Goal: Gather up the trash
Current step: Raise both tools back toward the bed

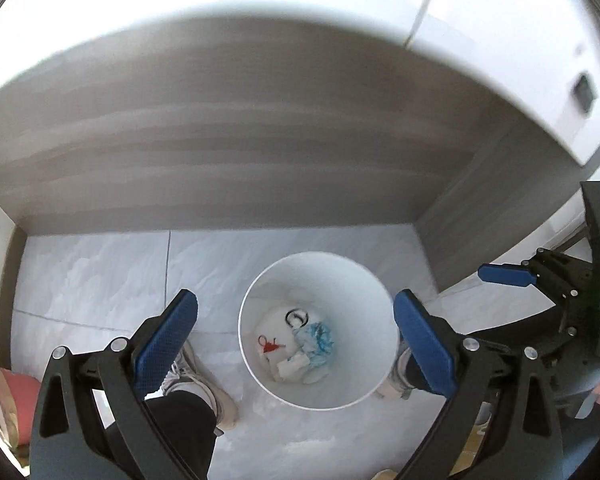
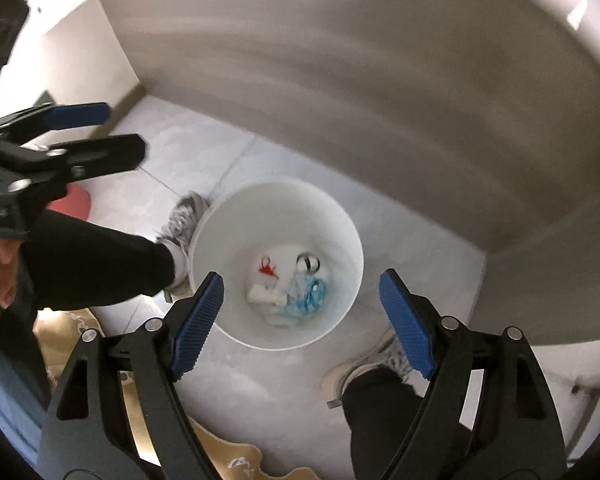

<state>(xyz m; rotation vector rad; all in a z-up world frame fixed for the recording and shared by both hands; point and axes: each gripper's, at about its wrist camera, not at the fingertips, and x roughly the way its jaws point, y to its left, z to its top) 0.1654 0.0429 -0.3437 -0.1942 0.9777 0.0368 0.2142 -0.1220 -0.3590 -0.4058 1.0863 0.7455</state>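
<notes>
A white round trash bin (image 1: pixel 260 292) stands on the pale tiled floor below both grippers; it also shows in the right wrist view (image 2: pixel 340 236). Inside lie a crumpled blue wrapper (image 1: pixel 318 342), white paper scraps (image 1: pixel 292 368), a white piece with a red mark (image 1: pixel 268 344) and a black ring shape (image 1: pixel 296 316). The same trash shows in the right wrist view (image 2: pixel 308 296). My left gripper (image 1: pixel 296 336) is open and empty, held above the bin. My right gripper (image 2: pixel 302 316) is open and empty above the bin; its blue pad (image 1: pixel 504 274) shows at the left view's right edge.
A grey wood-grain panel (image 1: pixel 240 160) rises behind the bin under a white tabletop edge. The person's sneakers (image 1: pixel 198 384) (image 2: pixel 180 232) stand on either side of the bin. A red object (image 2: pixel 72 200) lies at left. A tan patterned bag (image 2: pixel 140 440) lies near the floor.
</notes>
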